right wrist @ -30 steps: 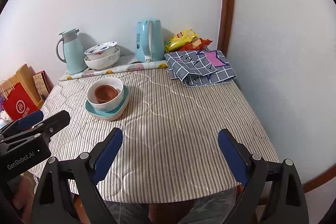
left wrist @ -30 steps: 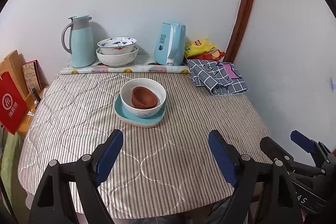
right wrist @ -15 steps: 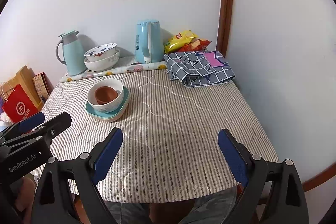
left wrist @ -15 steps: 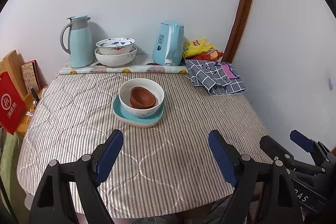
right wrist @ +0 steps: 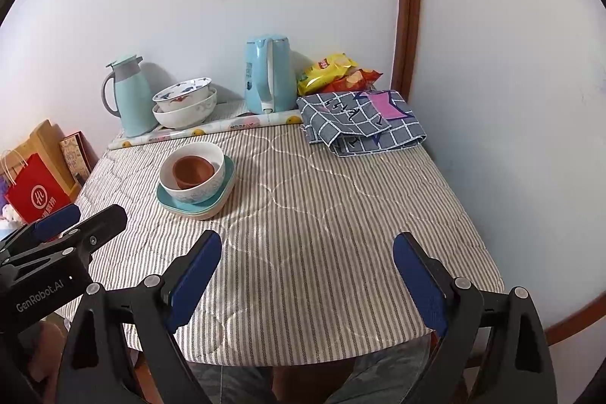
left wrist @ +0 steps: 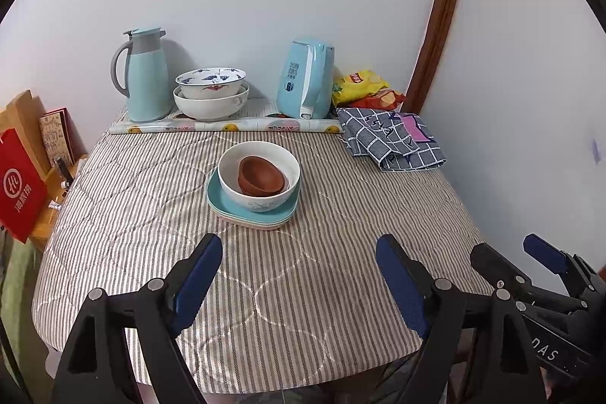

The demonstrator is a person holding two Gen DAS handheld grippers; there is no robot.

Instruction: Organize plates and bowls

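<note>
A small brown bowl (left wrist: 261,175) (right wrist: 192,170) sits inside a white bowl (left wrist: 257,196) (right wrist: 197,192), which rests on stacked teal plates (left wrist: 227,205) (right wrist: 223,194) in the middle of the striped table. Two larger white patterned bowls (left wrist: 211,93) (right wrist: 183,105) are nested at the back. My left gripper (left wrist: 299,248) hangs open over the near table edge, well short of the stack, with nothing between its fingers. My right gripper (right wrist: 306,247) is open and empty too, over the near right part of the table. Each gripper shows at the edge of the other's view.
A teal thermos jug (left wrist: 146,74), a teal kettle (left wrist: 306,78), snack bags (left wrist: 360,88) and a folded checked cloth (left wrist: 390,139) line the back. A rolled patterned sheet (left wrist: 227,127) lies before them. Paper bags (left wrist: 19,177) stand left of the table. Walls close the back and right.
</note>
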